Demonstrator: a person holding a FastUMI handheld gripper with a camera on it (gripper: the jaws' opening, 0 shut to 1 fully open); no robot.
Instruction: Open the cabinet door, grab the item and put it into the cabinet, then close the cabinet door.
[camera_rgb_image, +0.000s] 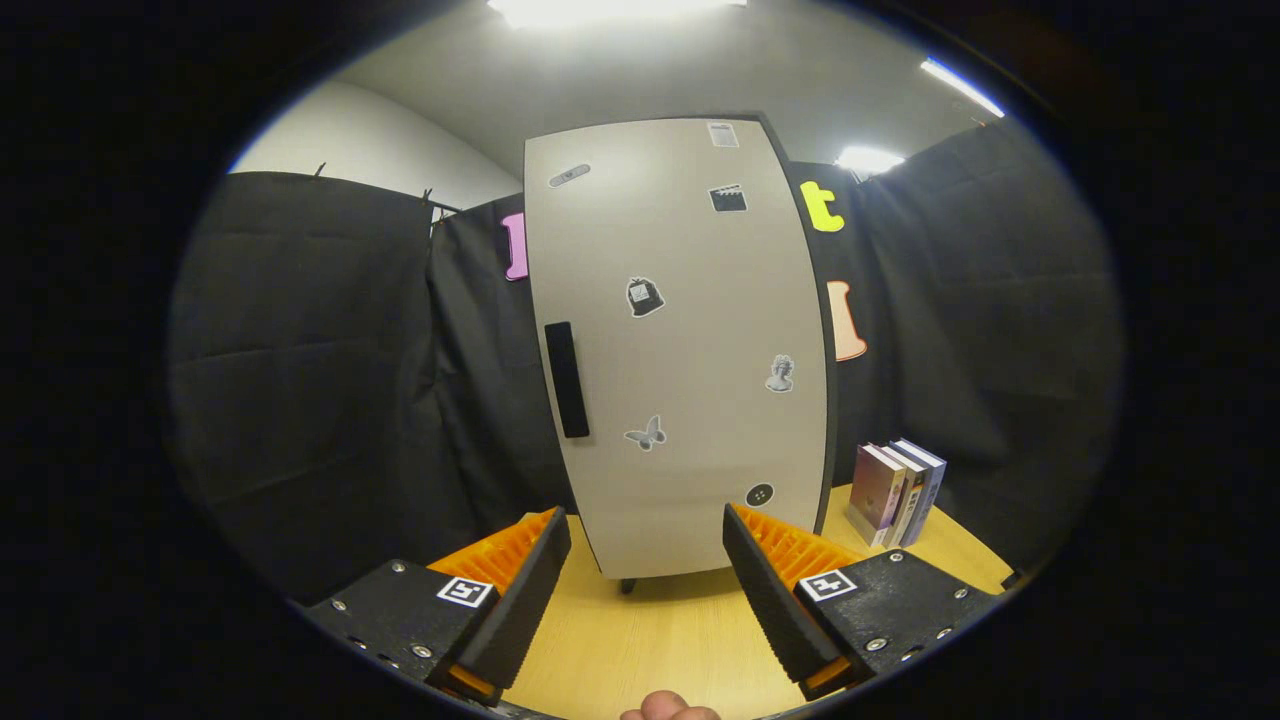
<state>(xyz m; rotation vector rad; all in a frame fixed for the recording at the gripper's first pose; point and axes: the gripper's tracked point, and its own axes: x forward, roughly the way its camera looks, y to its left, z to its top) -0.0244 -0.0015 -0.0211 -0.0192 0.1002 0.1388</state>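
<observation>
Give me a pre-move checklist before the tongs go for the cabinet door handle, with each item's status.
1. Cabinet door shut, ready to be opened: ok.
2. Handle in plain sight on the door's left side, nothing in front of it: ok.
3. Tongs open and holding nothing: ok.
4. Tongs lined up with the handle: not ok; it sits up and to the left of the gap.
5. Books standing on the table to the right of the cabinet, away from the handle side: ok.
6. Room inside the cabinet: cannot tell.
</observation>
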